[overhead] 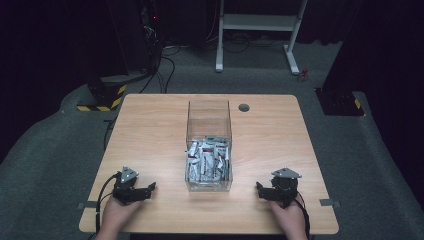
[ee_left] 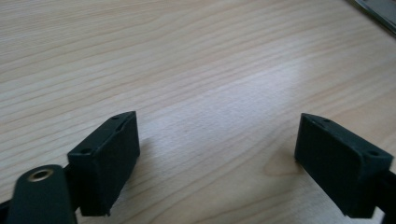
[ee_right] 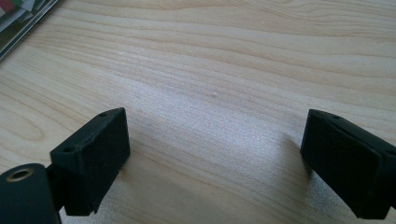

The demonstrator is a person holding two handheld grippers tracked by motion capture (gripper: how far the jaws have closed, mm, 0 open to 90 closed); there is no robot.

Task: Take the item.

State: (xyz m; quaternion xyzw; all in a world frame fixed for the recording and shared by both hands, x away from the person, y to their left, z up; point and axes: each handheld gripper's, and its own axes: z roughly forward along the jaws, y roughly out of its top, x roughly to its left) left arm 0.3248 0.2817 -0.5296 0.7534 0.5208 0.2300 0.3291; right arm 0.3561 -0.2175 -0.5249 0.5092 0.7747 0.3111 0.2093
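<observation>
A clear plastic box (overhead: pixel 209 120) stands at the middle of the wooden table (overhead: pixel 150 130), its front half holding several small white and grey packets (overhead: pixel 208 160). My left gripper (overhead: pixel 150 189) rests near the table's front edge, left of the box, open with nothing between its jaws. In the left gripper view the left gripper (ee_left: pixel 217 154) has its jaws spread wide over bare wood. My right gripper (overhead: pixel 260 189) rests to the right of the box, also open and empty. The right gripper (ee_right: pixel 215 156) hangs low over bare wood in the right gripper view, and the box's corner (ee_right: pixel 18 21) shows at upper left.
A round grey cable hole (overhead: pixel 244 107) sits in the table near its far edge. Beyond the table are a white desk frame (overhead: pixel 260 30), cables on the grey floor and yellow-black striped bases (overhead: pixel 102 97). Bare wood lies on both sides of the box.
</observation>
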